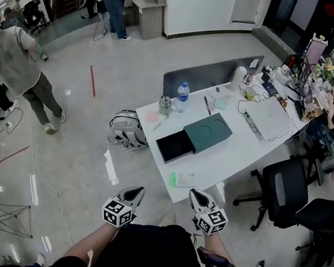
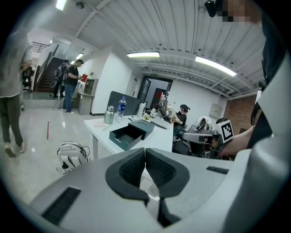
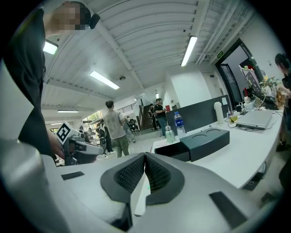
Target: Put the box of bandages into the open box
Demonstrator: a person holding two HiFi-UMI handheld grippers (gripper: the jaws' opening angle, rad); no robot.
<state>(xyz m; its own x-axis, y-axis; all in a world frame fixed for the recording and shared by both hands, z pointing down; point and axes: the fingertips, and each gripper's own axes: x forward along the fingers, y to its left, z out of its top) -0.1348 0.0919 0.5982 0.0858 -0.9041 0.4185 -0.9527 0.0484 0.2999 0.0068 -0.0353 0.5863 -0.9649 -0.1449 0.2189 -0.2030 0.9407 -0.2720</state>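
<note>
Currently, the approach step is running and nothing is being carried.

- Left tool (image 1: 136,192): its jaws are pressing together on nothing. It is hanging close to the person's body, short of the long white surface (image 1: 242,152).
- Right tool (image 1: 198,196): its jaws are likewise sitting closed and empty, alongside the left one.
- Small flat pale box with a green patch (image 1: 182,178): this is seemingly the box of bandages, though it is too small to read. It is lying at the near edge of the surface, just ahead of both tools, near the target but not touching it.
- Dark green rectangular box with its black drawer slid out (image 1: 193,137): it is sitting mid-surface, with the drawer opening toward the near left. The drawer is looking empty as far as can be seen.
- Next move, by judgement: one tool is needing to reach forward, spread its jaws and close on the pale box. Only then can it be lifting the box toward the drawer.
</note>
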